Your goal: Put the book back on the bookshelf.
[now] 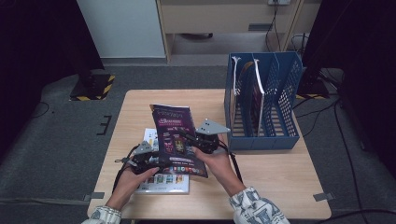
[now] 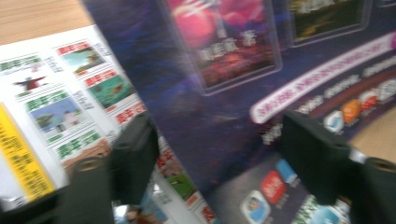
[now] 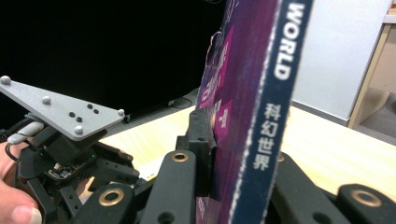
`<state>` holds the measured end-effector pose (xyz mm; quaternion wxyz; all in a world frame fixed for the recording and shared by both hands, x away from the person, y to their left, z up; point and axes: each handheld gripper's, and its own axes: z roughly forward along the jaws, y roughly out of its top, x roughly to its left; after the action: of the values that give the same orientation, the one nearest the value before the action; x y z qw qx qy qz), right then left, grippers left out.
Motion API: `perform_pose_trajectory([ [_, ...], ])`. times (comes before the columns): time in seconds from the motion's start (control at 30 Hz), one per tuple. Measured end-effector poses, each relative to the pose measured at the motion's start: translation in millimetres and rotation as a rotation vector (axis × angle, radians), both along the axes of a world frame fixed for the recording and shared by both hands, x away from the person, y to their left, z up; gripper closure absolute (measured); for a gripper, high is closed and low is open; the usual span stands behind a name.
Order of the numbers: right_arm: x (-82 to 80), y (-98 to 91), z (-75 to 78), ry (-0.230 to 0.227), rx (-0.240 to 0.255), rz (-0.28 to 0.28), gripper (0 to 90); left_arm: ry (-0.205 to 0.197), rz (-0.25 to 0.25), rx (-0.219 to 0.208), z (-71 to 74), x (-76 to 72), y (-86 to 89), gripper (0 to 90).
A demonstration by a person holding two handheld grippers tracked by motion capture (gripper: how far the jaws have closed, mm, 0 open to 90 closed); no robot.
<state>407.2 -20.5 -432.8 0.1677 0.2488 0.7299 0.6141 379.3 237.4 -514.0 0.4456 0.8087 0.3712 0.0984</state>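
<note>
A purple magazine [image 1: 175, 135] stands tilted above the table, cover toward me. My right gripper [image 1: 190, 138] is shut on its right edge; in the right gripper view the spine [image 3: 261, 93] runs up between the jaws of this gripper [image 3: 233, 140]. My left gripper [image 1: 150, 157] sits at the magazine's lower left corner. In the left gripper view its jaws [image 2: 219, 130] stand apart, with the purple cover [image 2: 224, 70] lying flat beyond them and not pinched. A white magazine [image 1: 163, 183] lies flat on the table under both.
A blue file rack [image 1: 285, 93] with several upright magazines stands at the table's right back. The wooden table [image 1: 280, 177] has bare room at front right and far left. The white magazine's pages [image 2: 56, 107] fill the area left of the left gripper.
</note>
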Motion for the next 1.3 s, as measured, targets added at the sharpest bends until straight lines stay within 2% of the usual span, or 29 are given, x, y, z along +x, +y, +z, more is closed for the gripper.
perform_pose_trajectory([
  [0.07, 0.2, -0.6, -0.2, 0.002, 0.002, 0.001, 82.2, 0.006, -0.003, -0.003, 2.7, 1.2, 3.0, 39.7],
  [0.17, 1.5, -2.6, -0.9, 0.011, 0.013, 0.001, 82.4, 0.025, 0.004, -0.035, 5.1, 2.7, 8.1, 49.6],
  [0.27, 2.2, -3.8, -2.1, 0.015, 0.018, 0.002, 82.5, 0.027, -0.001, -0.042, 8.1, 3.4, 11.5, 58.6],
  [0.47, 2.5, -4.8, -1.8, 0.018, 0.023, 0.002, 82.9, 0.01, 0.0, -0.039, 12.4, 2.0, 13.7, 69.3],
  [0.6, 3.9, -7.9, -0.9, 0.022, 0.028, -0.002, 83.6, -0.02, 0.014, -0.036, 16.5, 0.9, 15.8, 73.7],
  [0.8, 5.2, -11.9, 2.5, 0.018, 0.041, -0.014, 83.8, -0.08, 0.049, -0.01, 24.8, -1.9, 19.2, 78.8],
  [0.9, 5.2, -12.7, 4.8, 0.014, 0.046, -0.014, 83.8, -0.122, 0.062, 0.016, 29.0, -3.8, 19.7, 80.1],
  [1.1, 4.0, -11.3, 6.1, 0.007, 0.045, -0.006, 83.8, -0.163, 0.099, 0.04, 34.1, -5.8, 22.6, 82.1],
  [1.3, 2.8, -8.3, 5.2, -0.002, 0.031, 0.006, 83.6, -0.161, 0.111, 0.038, 33.6, -4.7, 26.6, 83.8],
])
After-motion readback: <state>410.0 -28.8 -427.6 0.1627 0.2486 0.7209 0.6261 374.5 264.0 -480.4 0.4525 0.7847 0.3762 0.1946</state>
